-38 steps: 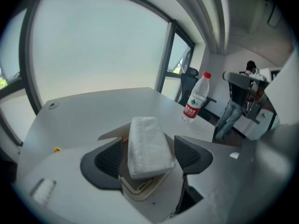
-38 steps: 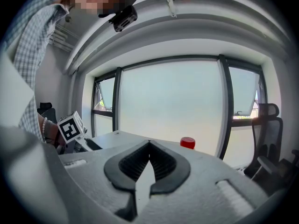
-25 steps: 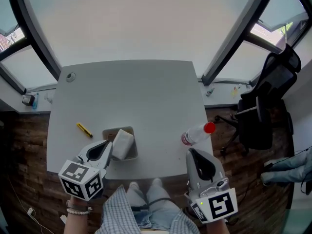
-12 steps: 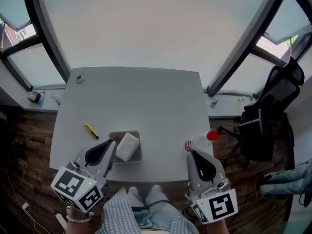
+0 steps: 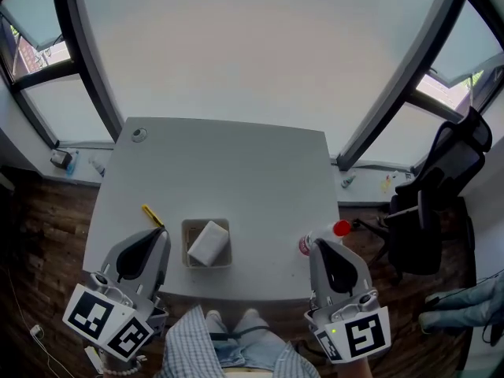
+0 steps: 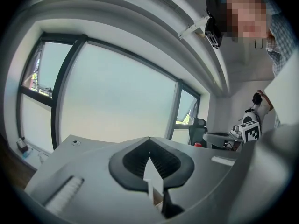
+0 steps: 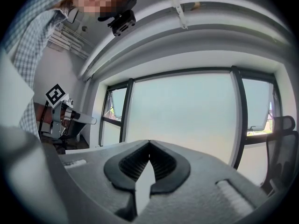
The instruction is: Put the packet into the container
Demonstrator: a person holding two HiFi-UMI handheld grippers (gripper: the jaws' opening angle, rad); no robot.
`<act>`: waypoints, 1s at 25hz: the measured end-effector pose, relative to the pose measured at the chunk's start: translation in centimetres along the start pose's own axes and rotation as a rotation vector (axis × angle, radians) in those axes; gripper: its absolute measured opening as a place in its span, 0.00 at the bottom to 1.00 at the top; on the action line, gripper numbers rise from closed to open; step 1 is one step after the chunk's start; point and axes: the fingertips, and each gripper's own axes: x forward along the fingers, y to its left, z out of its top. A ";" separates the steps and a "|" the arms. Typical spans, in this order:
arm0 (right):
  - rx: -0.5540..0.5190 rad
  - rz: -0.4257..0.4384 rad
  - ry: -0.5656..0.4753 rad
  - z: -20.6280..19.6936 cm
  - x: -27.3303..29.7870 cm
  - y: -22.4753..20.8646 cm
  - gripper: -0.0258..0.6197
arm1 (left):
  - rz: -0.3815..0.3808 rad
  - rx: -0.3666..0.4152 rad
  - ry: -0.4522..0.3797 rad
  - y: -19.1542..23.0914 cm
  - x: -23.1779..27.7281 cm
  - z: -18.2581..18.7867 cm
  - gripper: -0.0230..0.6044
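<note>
The white packet lies tilted inside the small tan container near the table's front edge. Left of the container, my left gripper is shut and empty, its tip a short way off the rim. In the left gripper view the jaws meet at the tip with nothing between them. At the table's front right my right gripper is shut too, just behind a bottle. Its jaws are empty in the right gripper view.
A clear bottle with a red cap lies at the grey table's right front corner. A yellow pen rests left of the container. A small round fitting marks the far left corner. A black office chair stands to the right.
My left gripper has drawn back from the container toward the person and to the left. The packet stays in the container. The right gripper has hardly moved.
</note>
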 end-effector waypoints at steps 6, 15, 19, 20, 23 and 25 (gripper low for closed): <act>-0.021 0.004 -0.045 2.1 -0.1 -0.1 0.04 | -0.002 0.007 -0.035 -0.5 -0.6 1.1 0.04; -0.017 0.011 -0.060 2.5 0.0 0.5 0.04 | -0.047 0.007 -0.055 -2.0 -0.2 1.3 0.04; -0.024 0.021 -0.062 2.7 0.0 0.7 0.04 | -0.069 0.009 -0.058 -2.6 0.1 1.4 0.04; -0.024 0.022 -0.066 2.8 0.0 0.8 0.04 | -0.075 0.010 -0.057 -2.8 0.2 1.4 0.04; -0.027 0.026 -0.072 2.9 -0.1 0.9 0.04 | -0.084 0.012 -0.054 -3.0 0.3 1.3 0.04; -0.027 0.032 -0.071 2.8 -0.1 1.0 0.04 | -0.085 0.010 -0.054 -3.0 0.4 1.3 0.04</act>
